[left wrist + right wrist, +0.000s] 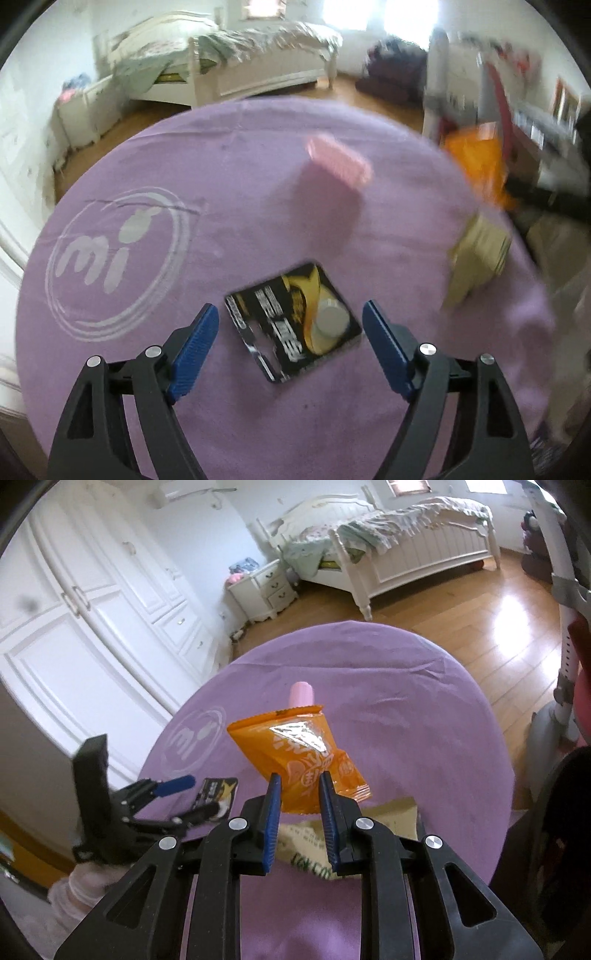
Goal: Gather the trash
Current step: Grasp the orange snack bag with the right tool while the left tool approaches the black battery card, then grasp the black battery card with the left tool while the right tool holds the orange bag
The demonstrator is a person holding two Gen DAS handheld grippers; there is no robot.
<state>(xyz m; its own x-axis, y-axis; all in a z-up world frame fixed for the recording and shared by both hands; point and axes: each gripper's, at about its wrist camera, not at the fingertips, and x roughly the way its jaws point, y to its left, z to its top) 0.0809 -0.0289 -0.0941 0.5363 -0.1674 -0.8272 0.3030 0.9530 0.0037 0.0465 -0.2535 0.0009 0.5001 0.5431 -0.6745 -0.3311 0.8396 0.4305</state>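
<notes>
Our right tongs (297, 786) hold the orange packet (295, 753); our left tongs (290, 328) stand wide around the black packet (291, 325) on the worktop (229, 177).

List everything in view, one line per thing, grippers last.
orange snack packet: 1, orange with silver patch, lifted above the table, pinched at its lower edge
black and yellow packet: 1, lying flat on the cloth between the open left fingers
beige packet: 1, beige with green print, on the cloth under the right gripper
pink object: 1, pink, mid-table, blurred
purple tablecloth: 1, purple with white round logo, covers the table
bed: 1, white, far side
nightstand: 1, white, beside bed
wardrobe: 1, white, left wall
left gripper: open
right gripper: shut on the orange snack packet
</notes>
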